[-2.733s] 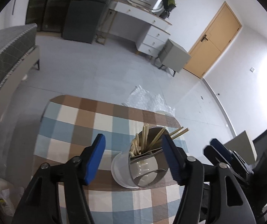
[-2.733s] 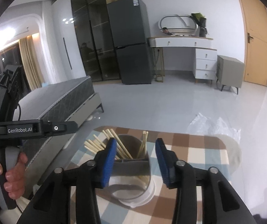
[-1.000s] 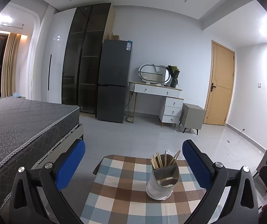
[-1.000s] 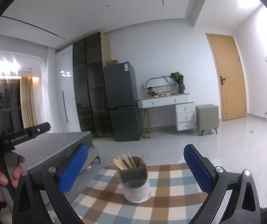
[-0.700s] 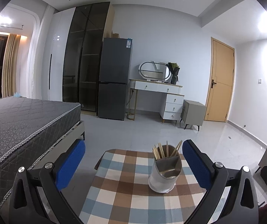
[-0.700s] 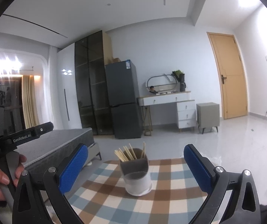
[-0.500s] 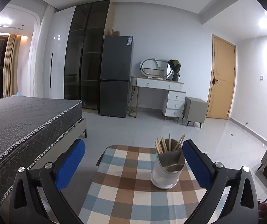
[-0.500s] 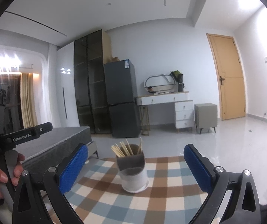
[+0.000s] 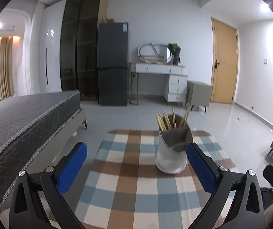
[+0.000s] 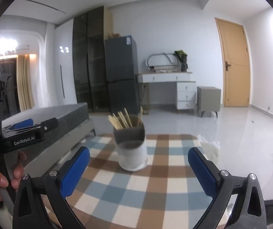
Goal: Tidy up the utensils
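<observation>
Both claws gape wide and empty: the left gripper (image 9: 136,164) and the right gripper (image 10: 138,168) hover low over the checked tablecloth (image 9: 117,187). Ahead stands the utensil holder (image 9: 171,148), upright, chopsticks (image 9: 164,122) bristling from its rear pocket. It sits toward the left claw's right finger, so seemingly nearer that one.

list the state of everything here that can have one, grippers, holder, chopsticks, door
left gripper: open, empty
right gripper: open, empty
utensil holder: upright on the checked tablecloth, free of both grippers
chopsticks: standing in the holder's back compartment, leaning
front compartment: contents cannot be seen
door: shut
</observation>
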